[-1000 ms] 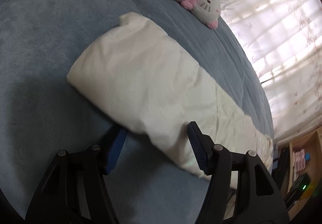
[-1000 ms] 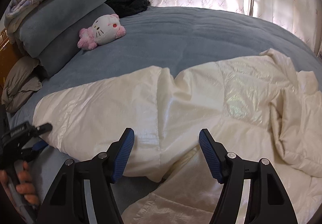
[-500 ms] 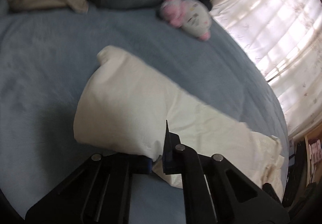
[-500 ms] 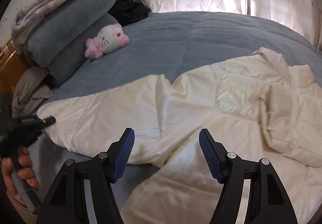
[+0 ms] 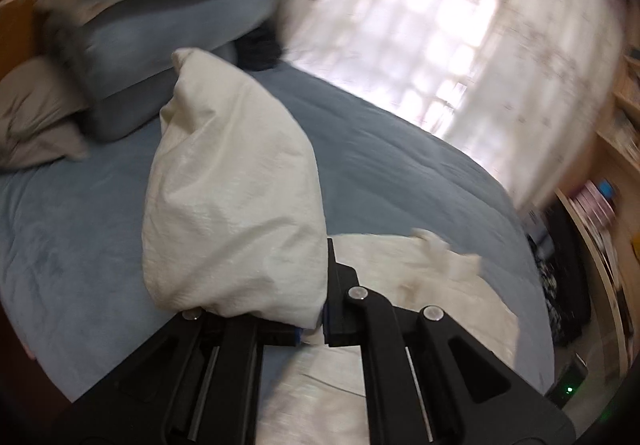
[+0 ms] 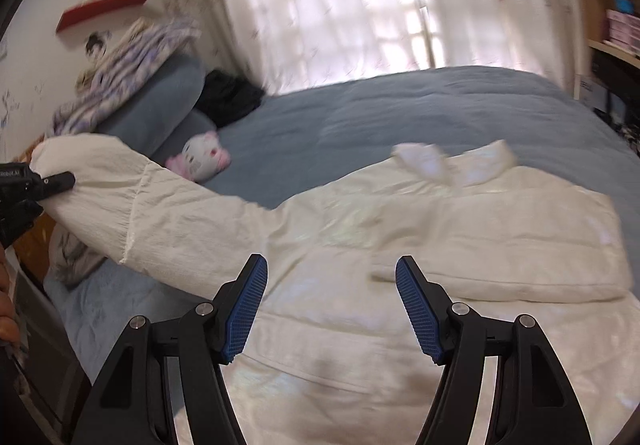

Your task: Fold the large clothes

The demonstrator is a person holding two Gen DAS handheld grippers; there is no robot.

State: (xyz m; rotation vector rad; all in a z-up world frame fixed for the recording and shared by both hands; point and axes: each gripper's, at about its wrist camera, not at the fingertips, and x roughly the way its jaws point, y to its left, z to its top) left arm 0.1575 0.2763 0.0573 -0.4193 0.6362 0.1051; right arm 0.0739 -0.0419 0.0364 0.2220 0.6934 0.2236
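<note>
ok so on my left wrist feed the left gripper [image 5: 310, 333] has its fingers pinched right down on the sleeve [image 5: 236, 205] of the jacket [image 6: 420, 245], near the cuff end, and the sleeve is lifted up off the bed [image 5: 400, 173], standing almost upright in front of the lens. From the right wrist view I can see the same thing from the side: the left gripper [image 6: 60, 181] sits at the far left edge with the sleeve [image 6: 160, 217] stretched out from it in the air, running back down to the jacket body

the jacket is a big cream/off-white puffy thing, slightly shiny with a pearly sheen where the window light hits it, crinkly fabric, quilted seams across the body. It's spread flat across the near side of the blue bed, collar [image 6: 452, 161] toward the far side. The other sleeve looks already folded across the body on the right

my right gripper [image 6: 332, 309] is wide open, blue-padded fingers [image 6: 246, 309] well apart, holding nothing, hovering over the lower middle of the jacket body

other stuff: a pink and white plush toy [image 6: 200, 161] lies on the bed just beyond the raised sleeve, next to a stack of folded blue bedding [image 6: 168, 105] with a purple patterned blanket on top. Bright curtains [image 6: 340, 5] behind. Both views are motion-blurred, so fine detail is mushy
</note>
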